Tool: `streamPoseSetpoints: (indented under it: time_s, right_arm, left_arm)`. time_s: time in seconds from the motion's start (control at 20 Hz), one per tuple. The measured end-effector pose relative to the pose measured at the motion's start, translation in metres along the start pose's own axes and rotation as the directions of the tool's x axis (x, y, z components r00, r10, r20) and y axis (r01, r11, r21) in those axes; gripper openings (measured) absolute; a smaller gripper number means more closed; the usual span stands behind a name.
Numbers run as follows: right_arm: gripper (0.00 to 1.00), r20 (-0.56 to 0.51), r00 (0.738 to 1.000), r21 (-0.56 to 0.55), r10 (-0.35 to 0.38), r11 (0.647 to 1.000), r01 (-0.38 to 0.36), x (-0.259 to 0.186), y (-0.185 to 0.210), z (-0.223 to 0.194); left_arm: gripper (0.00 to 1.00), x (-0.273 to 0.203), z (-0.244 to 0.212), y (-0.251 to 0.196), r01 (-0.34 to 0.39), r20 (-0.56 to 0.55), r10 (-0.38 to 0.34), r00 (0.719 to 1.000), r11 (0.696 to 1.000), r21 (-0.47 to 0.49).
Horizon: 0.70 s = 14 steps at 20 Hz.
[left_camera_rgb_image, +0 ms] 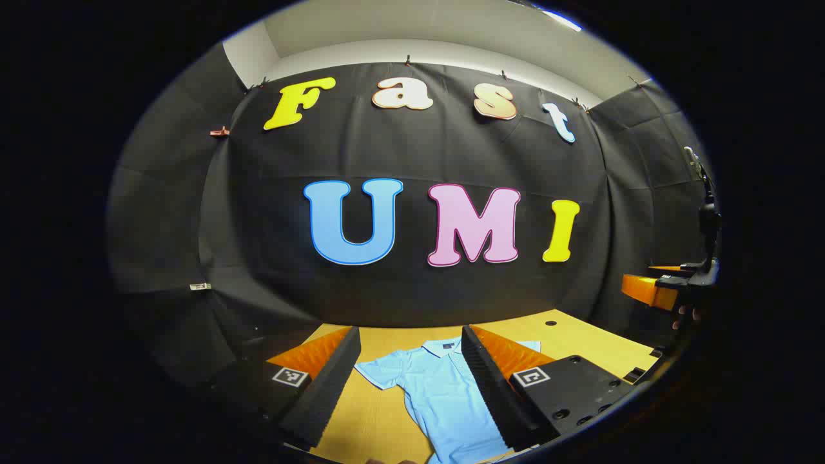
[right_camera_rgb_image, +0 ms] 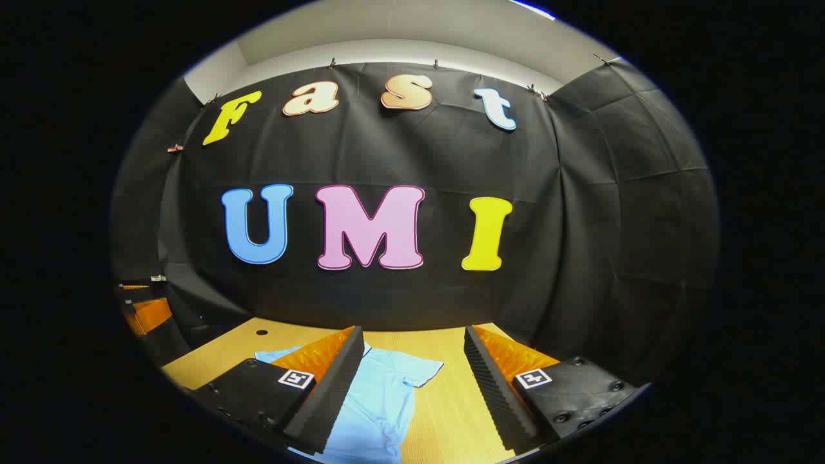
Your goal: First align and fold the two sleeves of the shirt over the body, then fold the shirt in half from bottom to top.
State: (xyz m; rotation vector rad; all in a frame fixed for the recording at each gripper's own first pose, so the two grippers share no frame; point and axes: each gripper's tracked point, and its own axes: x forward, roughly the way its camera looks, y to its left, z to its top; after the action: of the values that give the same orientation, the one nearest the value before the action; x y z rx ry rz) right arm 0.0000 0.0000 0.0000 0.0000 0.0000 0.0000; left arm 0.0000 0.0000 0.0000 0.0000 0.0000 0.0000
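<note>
Folding has not begun, by the look of things: the light blue polo shirt (left_camera_rgb_image: 445, 393) lies spread flat on the wooden table (left_camera_rgb_image: 580, 341), both short sleeves out to the sides and the body unfolded, so both sleeve folds and the bottom-to-top fold remain. Its collar (left_camera_rgb_image: 443, 348) points away toward the black cloth wall (left_camera_rgb_image: 412, 154) and its hem runs off below the picture toward the person, so the long axis runs from near to far across the table. In the left gripper view the left gripper (left_camera_rgb_image: 410, 380) hangs above the shirt's left sleeve and chest with its fingers spread wide and nothing between them. In the right gripper view the right gripper (right_camera_rgb_image: 412, 386) is likewise released, held above the shirt's right sleeve (right_camera_rgb_image: 422, 372) and the bare wood beside it. Neither gripper touches the fabric.
</note>
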Motion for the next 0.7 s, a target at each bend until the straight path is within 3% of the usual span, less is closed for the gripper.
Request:
streamPoseSetpoints:
  time_s: [0.7]
  right_arm:
    - [0.97, -0.051, 0.996, 0.004, 0.079, 0.997, -0.079, 0.043, 0.008, -0.029]
  left_arm:
    - [0.99, 0.026, -0.011, -0.002, -0.082, -0.024, 0.082, 0.996, 0.997, 0.002]
